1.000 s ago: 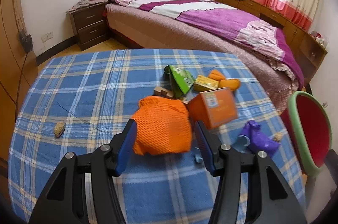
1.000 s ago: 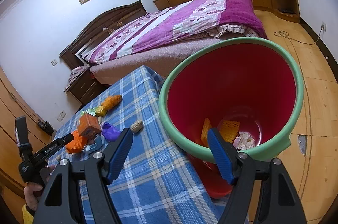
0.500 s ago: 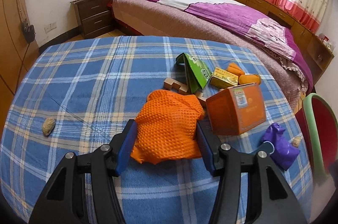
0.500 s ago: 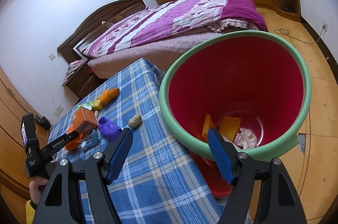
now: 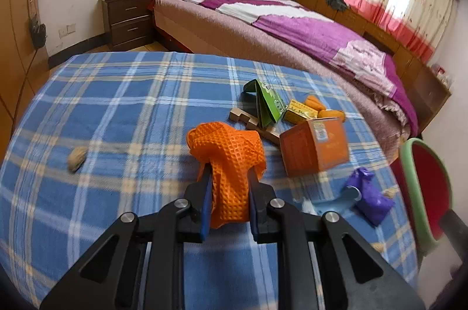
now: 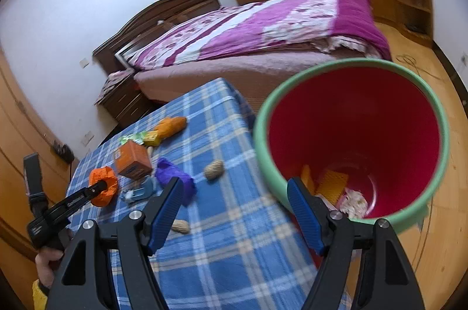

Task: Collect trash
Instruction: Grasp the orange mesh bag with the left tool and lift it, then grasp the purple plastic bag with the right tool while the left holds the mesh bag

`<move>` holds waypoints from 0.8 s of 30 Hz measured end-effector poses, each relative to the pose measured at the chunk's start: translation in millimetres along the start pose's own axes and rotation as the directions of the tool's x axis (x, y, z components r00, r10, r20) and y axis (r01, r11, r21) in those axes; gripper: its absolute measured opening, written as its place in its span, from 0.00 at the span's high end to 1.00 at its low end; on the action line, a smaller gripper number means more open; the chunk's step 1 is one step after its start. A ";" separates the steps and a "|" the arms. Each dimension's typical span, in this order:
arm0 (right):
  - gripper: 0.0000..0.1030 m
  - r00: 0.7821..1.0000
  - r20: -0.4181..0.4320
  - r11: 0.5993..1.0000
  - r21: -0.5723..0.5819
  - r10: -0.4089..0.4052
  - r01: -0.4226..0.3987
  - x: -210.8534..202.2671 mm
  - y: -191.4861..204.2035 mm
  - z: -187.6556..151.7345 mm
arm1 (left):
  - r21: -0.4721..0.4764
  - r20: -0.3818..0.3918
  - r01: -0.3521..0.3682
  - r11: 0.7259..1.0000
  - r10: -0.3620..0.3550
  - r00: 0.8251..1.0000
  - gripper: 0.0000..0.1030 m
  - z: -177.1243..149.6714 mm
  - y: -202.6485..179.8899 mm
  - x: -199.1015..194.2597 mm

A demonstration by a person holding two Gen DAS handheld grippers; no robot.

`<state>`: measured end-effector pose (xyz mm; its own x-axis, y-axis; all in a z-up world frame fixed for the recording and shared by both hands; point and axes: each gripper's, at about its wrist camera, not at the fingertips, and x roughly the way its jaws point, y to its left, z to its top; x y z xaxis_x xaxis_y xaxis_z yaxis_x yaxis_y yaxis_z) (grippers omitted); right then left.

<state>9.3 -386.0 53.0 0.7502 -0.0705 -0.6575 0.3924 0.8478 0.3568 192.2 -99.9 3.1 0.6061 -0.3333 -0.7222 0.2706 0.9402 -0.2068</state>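
Blue plaid with white and tan stripes on the bench [image 5: 122,105]. The foam net [image 5: 231,163] is bright orange, waffle-textured, between blue-padded black fingers [image 5: 204,201]. Orange box [image 5: 316,149], green carton [image 5: 266,102], yellow packet [image 5: 301,111], purple wrapper [image 5: 370,197], tan peanut [image 5: 76,158]. The bin [image 6: 421,93] is red inside, mint-green rimmed. Bed [image 5: 307,29] in magenta, white and floral pink.

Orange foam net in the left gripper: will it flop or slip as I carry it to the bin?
The orange foam net bunches and folds between the left gripper fingers, so it is probably soft, light and floppy. Its waffle mesh likely grips the pads, so slipping seems unlikely. The loose upper lobes may sag on the way to the red bin.
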 end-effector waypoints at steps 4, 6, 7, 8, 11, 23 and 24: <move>0.27 0.999 -0.027 0.998 -0.058 0.033 -0.035 13.0 19.8 3.6 | -0.028 0.023 0.002 1.000 -0.001 1.000 0.80 -10.4 8.7 -21.2; 0.27 0.998 -0.045 0.995 -0.082 0.045 -0.048 20.4 27.6 4.1 | -0.044 0.029 -0.003 0.999 0.004 1.000 0.80 -15.0 13.8 -28.9; 0.27 0.997 -0.059 0.993 -0.099 0.051 -0.056 26.0 33.2 4.2 | -0.050 0.031 -0.003 0.999 0.005 0.999 0.80 -16.4 16.0 -31.5; 0.27 0.996 -0.070 0.992 -0.112 0.055 -0.063 29.7 36.7 3.5 | -0.060 0.035 -0.004 0.998 0.006 0.999 0.80 -18.4 19.1 -35.6; 0.27 0.991 -0.110 0.983 -0.159 0.071 -0.088 43.1 53.6 2.8 | -0.076 0.042 -0.010 0.997 0.013 0.999 0.80 -22.3 25.8 -43.1; 0.27 0.983 -0.181 0.944 -0.319 0.025 -0.083 88.1 85.5 -4.6 | -0.092 0.037 -0.019 0.996 0.023 0.999 0.80 -32.9 33.3 -46.2; 0.27 0.983 -0.184 0.945 -0.317 0.021 -0.079 91.0 84.0 -5.0 | -0.093 0.036 -0.019 0.995 0.022 0.999 0.80 -33.0 33.7 -45.9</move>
<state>107.9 -318.5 19.8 0.6471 0.0450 -0.7611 0.1429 0.9734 0.1790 148.7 -50.6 7.5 0.6385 -0.3145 -0.7025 0.1880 0.9488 -0.2539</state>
